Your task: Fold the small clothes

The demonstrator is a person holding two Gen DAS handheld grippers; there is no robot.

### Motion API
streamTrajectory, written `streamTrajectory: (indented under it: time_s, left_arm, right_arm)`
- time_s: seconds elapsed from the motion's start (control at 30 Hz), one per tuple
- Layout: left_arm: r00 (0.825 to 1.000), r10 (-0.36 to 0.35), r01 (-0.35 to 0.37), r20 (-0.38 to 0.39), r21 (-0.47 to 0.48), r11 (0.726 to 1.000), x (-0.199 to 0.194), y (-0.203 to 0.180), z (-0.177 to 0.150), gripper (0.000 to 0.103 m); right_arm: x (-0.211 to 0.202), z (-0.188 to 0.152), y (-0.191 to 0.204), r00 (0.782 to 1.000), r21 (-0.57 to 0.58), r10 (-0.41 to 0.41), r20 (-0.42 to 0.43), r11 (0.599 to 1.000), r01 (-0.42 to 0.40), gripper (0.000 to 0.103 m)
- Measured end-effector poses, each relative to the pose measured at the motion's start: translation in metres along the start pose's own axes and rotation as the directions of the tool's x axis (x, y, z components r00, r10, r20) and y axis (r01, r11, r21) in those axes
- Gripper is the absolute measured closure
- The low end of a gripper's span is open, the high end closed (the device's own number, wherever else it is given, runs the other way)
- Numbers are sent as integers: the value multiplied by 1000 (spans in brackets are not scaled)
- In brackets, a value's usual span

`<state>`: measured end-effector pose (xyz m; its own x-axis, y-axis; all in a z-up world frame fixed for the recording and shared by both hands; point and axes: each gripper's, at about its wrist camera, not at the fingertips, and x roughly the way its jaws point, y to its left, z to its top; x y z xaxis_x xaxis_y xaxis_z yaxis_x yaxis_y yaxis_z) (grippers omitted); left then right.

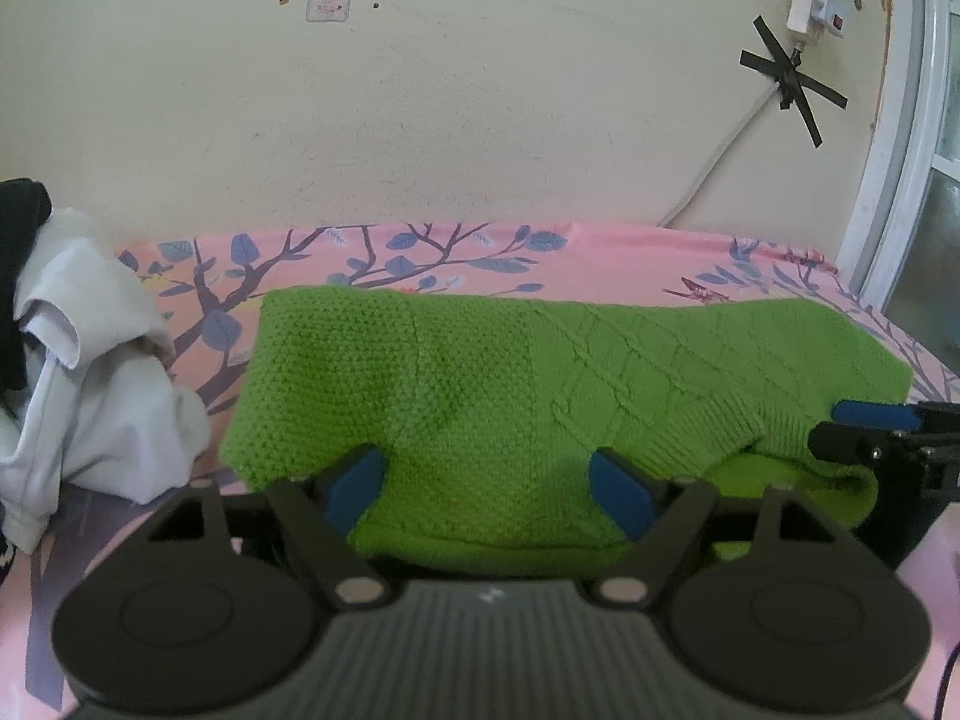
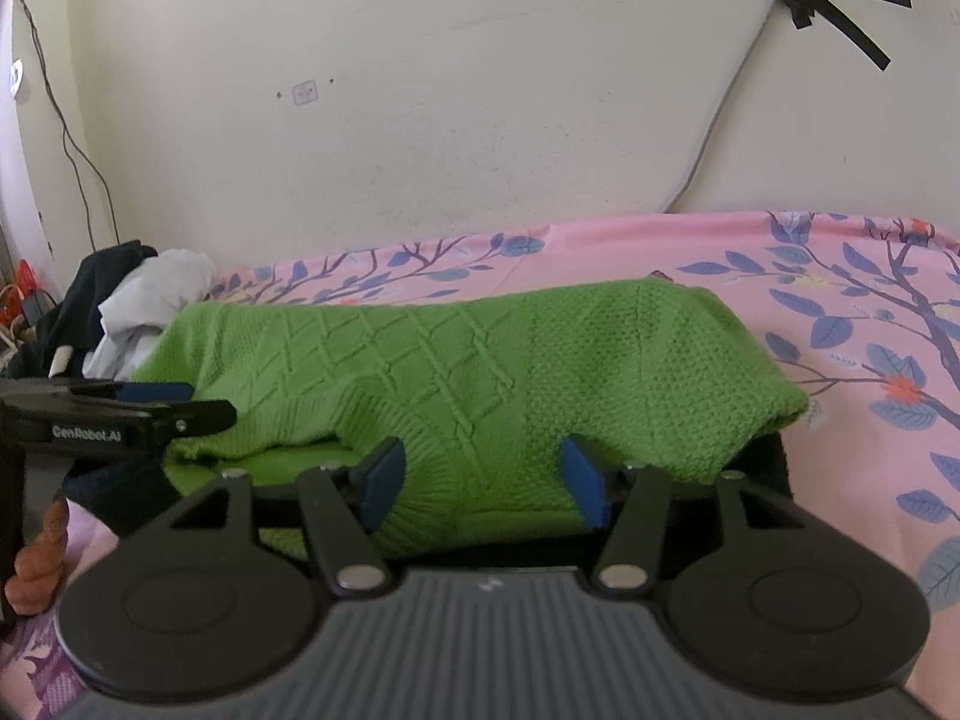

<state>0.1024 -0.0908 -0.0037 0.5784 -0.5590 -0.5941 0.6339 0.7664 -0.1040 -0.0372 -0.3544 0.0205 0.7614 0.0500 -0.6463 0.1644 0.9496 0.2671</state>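
A green knitted sweater (image 1: 480, 372) lies folded across the pink flowered bed sheet (image 1: 420, 258). My left gripper (image 1: 486, 492) stands open at its near edge, blue pads wide apart on either side of the fabric. The right gripper (image 1: 864, 429) shows from the side at the sweater's ribbed end. In the right wrist view the sweater (image 2: 480, 372) runs across the sheet (image 2: 840, 312). My right gripper (image 2: 483, 483) is open over the ribbed hem, with knit lying between its pads. The left gripper (image 2: 180, 402) is at the far left, with a hand (image 2: 36, 570) below it.
A crumpled white garment (image 1: 90, 372) and a dark one (image 1: 18, 240) are heaped at the left of the bed, also seen as the white garment (image 2: 162, 288) in the right wrist view. A cream wall with a taped cable (image 1: 720, 162) stands behind. A window frame (image 1: 900, 180) is at right.
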Motion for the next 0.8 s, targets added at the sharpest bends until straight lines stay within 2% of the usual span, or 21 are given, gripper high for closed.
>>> streamTrajectory:
  time_s: [0.8]
  left_arm:
    - [1000,-2,2,11,-18,1000,-3,1,-1,24]
  right_arm:
    - [0,0,0,1000,9,4,2,1000,-4,53]
